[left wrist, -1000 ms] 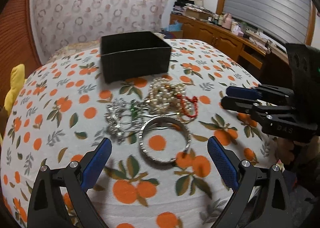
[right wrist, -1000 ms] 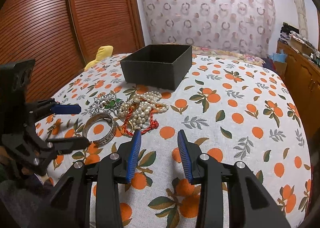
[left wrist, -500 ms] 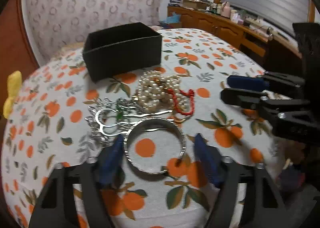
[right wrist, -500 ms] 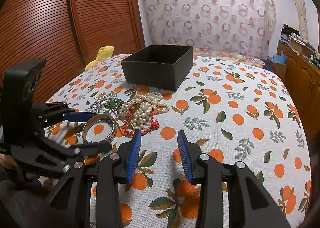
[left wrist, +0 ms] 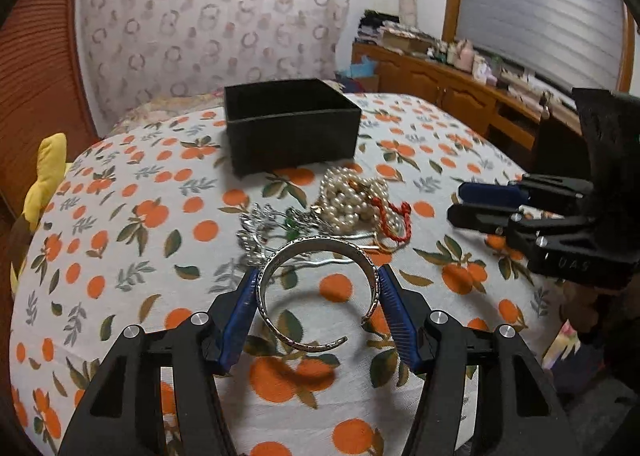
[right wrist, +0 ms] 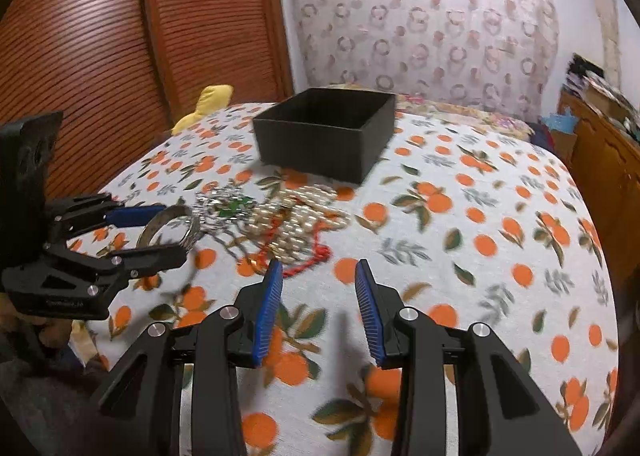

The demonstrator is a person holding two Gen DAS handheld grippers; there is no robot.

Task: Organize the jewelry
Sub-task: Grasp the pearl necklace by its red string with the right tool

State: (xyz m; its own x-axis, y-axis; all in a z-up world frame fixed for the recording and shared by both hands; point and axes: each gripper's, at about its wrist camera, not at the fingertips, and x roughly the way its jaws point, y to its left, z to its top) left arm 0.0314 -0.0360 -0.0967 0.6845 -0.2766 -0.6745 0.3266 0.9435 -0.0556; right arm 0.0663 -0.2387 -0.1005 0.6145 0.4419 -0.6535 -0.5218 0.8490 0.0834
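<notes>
**Bangle handling: silver cuff in the left gripper**

Silver cuff bangle (left wrist: 318, 292) is sitting between the blue pads of the left gripper (left wrist: 318, 310), which are pressing on its outer wall from both sides. In the right wrist view the cuff appears to be riding just clear of the orange-print cloth covering the table (right wrist: 500, 216), near the front edge of the jewelry heap.

Handling notes:
- The cuff is a stiff metal band, likely light, with a gap on the side facing the gripper. Squeezing across the band may be flexing it inward at that gap, so a moderate pinch is advisable.
- Polished metal against ribbed pads is probably prone to slipping or rotating; the current hold across the widest span looks the most stable.
- A thin silver strand from the heap is lying close behind the cuff; whether it is snagged cannot be told.

Remaining items are resting between the cuff and the black box (left wrist: 292, 128): a pearl strand (left wrist: 352, 196), soft and limp, best taken at a bunched section; a red cord (left wrist: 394, 216), tangled against the pearls; a silver piece with green stones (left wrist: 276, 222), likely delicate and snag-prone.

The right gripper (right wrist: 318, 310) is hovering over bare cloth with its fingers partly spread, pinching nothing.
</notes>
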